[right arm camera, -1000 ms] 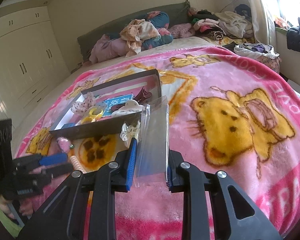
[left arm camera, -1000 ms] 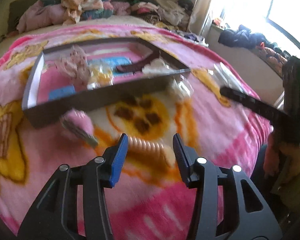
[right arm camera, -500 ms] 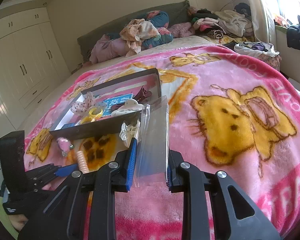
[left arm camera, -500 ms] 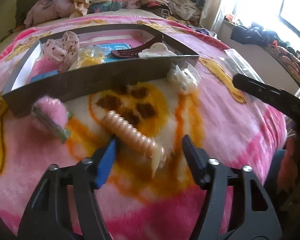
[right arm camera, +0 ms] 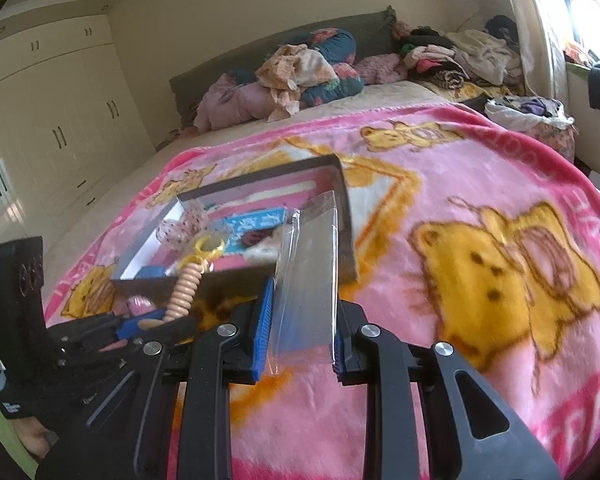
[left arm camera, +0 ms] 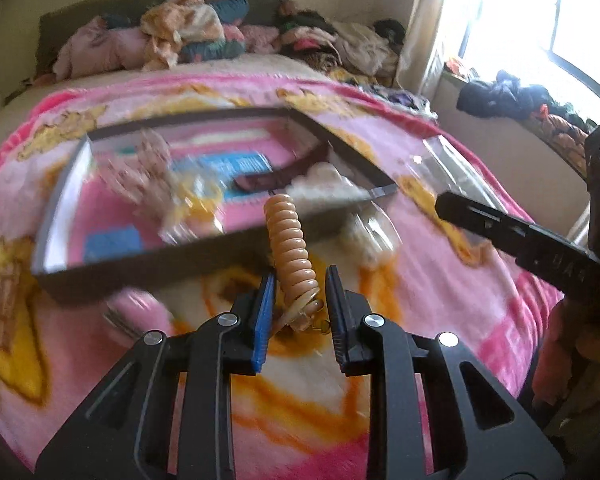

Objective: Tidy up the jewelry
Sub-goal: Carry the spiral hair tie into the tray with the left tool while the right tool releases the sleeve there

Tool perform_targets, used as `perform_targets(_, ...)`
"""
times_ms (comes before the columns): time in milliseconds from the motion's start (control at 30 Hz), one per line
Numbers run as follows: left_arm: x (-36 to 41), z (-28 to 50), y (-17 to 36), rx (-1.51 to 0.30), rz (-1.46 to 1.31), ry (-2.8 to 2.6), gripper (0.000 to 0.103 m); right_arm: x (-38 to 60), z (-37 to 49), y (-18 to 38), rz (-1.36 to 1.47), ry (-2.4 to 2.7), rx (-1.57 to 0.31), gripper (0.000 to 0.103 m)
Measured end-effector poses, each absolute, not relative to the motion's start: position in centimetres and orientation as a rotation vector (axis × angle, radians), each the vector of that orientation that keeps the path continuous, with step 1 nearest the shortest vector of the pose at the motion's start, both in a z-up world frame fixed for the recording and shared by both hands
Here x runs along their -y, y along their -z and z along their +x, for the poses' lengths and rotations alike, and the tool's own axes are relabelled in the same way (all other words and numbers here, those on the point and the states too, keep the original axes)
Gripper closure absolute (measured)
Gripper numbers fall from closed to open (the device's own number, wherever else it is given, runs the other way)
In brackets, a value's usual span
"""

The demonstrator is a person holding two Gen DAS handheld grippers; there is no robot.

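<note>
The left tongs (left arm camera: pixel 300 300) have just been closing and now pinch the ribbed peach hair clip (left arm camera: pixel 290 248), which sticks up toward twelve o'clock before the dark tray (left arm camera: pixel 204 254). The right tongs (right arm camera: pixel 302 316) clamp a clear plastic bag (right arm camera: pixel 308 272) above the pink blanket (right arm camera: pixel 480 184).

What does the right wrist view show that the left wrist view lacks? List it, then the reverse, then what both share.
Only the right wrist view: the cream built-in wardrobe with dark handles, and the right gripper shut on the clear flat plastic bag.
Only the left wrist view: the bright window, and the left gripper's fingers seen close up, just closed around the base of the peach ribbed spiral hair clip.
Both: that clip lifted off the pink bear-print blanket, the dark shallow cardboard tray of accessories, and the clothes pile.
</note>
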State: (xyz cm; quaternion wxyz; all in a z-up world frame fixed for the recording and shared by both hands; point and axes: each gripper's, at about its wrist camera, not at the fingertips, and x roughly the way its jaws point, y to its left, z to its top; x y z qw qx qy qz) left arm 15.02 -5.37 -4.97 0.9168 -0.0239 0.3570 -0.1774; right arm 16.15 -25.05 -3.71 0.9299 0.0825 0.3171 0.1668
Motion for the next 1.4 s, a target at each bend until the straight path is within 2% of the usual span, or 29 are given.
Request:
perform_targets(500,-0.9,20.3,4.0,-0.705,-0.130,0.184,0.085,19.8,24.0,4.2,0.079,-0.429,-0.706,0.079)
perform_targets(933,-2.7,21.9,5.1,-0.723,-0.159,0.130,0.085,18.0,26.7,5.5,0.048,-0.401,-0.742,0.076)
perform_targets(967,-2.8,21.9,5.2,-0.724,-0.160,0.129,0.085,18.1,26.7,5.4,0.050,-0.394,-0.737,0.074)
perform_targets(1033,-2.9,21.9,5.2,-0.723,-0.157,0.125,0.085,18.3,26.5,5.3,0.052,-0.380,-0.722,0.059)
perform_targets(1233,-3.0,21.7,5.2,-0.720,-0.161,0.114,0.083,19.2,25.3,4.4,0.060,-0.366,-0.675,0.044)
perform_targets(1267,-2.9,21.6,5.1,-0.717,-0.160,0.113,0.078,19.4,25.0,4.3,0.059,-0.365,-0.668,0.043)
perform_targets(1300,-3.0,21.6,5.0,-0.714,-0.157,0.110,0.069,19.5,24.7,4.2,0.057,-0.362,-0.662,0.042)
perform_targets(1367,-2.9,21.3,4.9,-0.705,-0.156,0.110,0.061,19.9,24.1,4.0,0.055,-0.357,-0.651,0.038)
perform_targets(1400,-2.9,21.1,4.8,-0.700,-0.154,0.110,0.061,19.9,23.9,4.0,0.055,-0.356,-0.647,0.037)
